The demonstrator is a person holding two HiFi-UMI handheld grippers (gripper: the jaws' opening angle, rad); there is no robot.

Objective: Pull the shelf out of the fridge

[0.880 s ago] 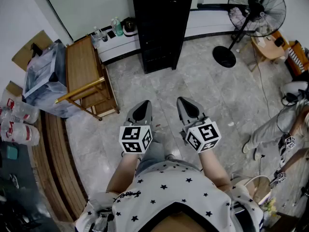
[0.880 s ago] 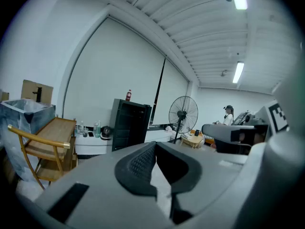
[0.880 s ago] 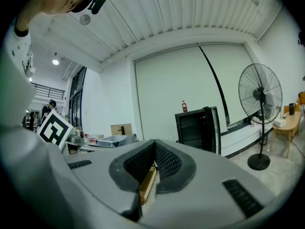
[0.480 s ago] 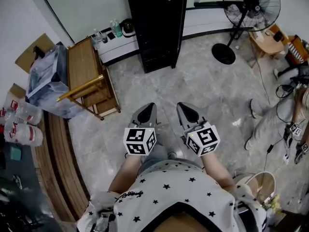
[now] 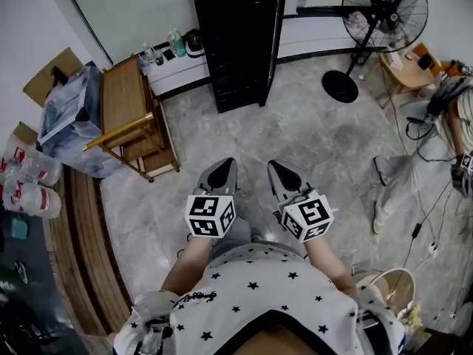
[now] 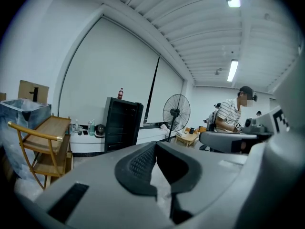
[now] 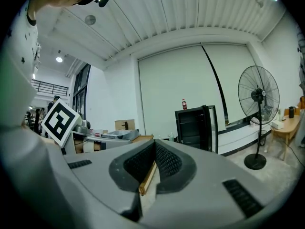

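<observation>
The black fridge (image 5: 236,43) stands against the far wall, its door (image 5: 273,39) swung open to the right. Its dark inside shows only faint horizontal shelf lines. It also appears far off in the left gripper view as the fridge (image 6: 121,123) and in the right gripper view as the fridge (image 7: 195,123). My left gripper (image 5: 224,166) and right gripper (image 5: 278,167) are held side by side at waist height, well short of it, both pointing toward it. Each is shut, with nothing between the jaws: left gripper (image 6: 155,144), right gripper (image 7: 154,144).
A wooden folding chair (image 5: 129,117) and a plastic-wrapped box (image 5: 66,117) stand at the left. A floor fan (image 5: 380,13) stands right of the fridge. Bottles sit on a low white ledge (image 5: 174,50). Another person (image 5: 443,146) and floor cables are at the right.
Both grippers stay almost where they were, still shut. The person at the right edge has shifted position, and the head view has drifted slightly.
</observation>
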